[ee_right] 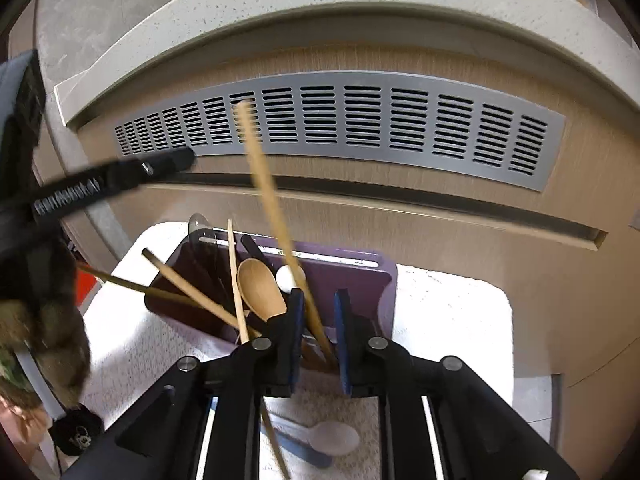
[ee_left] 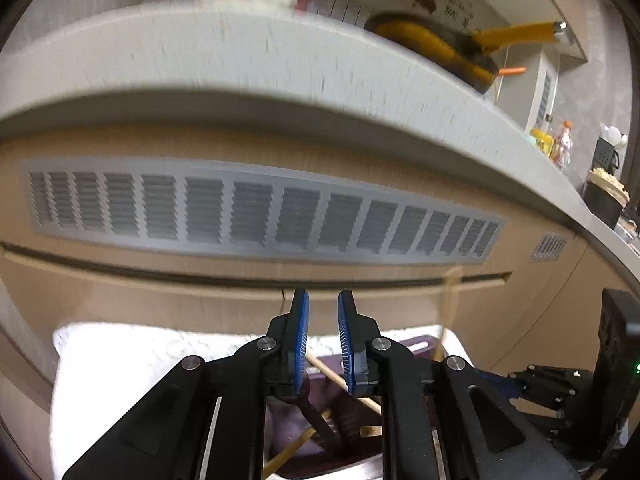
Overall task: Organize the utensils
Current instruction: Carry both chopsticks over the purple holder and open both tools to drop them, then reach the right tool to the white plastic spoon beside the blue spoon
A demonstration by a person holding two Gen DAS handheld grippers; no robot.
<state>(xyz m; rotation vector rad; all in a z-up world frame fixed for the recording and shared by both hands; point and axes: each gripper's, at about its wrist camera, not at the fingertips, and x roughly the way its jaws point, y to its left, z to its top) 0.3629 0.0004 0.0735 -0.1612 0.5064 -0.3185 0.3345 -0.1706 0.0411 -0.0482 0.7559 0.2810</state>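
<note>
A purple utensil holder (ee_right: 352, 276) stands on a white towel (ee_right: 440, 312) below a cabinet front. It holds a wooden spoon (ee_right: 260, 288), a white spoon (ee_right: 286, 278), a dark utensil and several chopsticks. My right gripper (ee_right: 319, 294) hangs just over the holder's near side. A long chopstick (ee_right: 264, 184) stands up between its jaws, and the pads do not press on it. My left gripper (ee_left: 323, 294) is open above the holder (ee_left: 404, 344) with nothing between its pads. A chopstick (ee_left: 340, 382) and a black utensil (ee_left: 320, 428) lie in the holder beneath it.
A clear plastic spoon (ee_right: 336, 438) and a blue-handled utensil (ee_right: 304, 452) lie on the towel under my right gripper. A grey vent grille (ee_right: 360, 120) and a drawer front rise behind the holder. A yellow-handled pan (ee_left: 436, 44) sits on the counter above. A furry sleeve (ee_right: 40, 320) is at the left.
</note>
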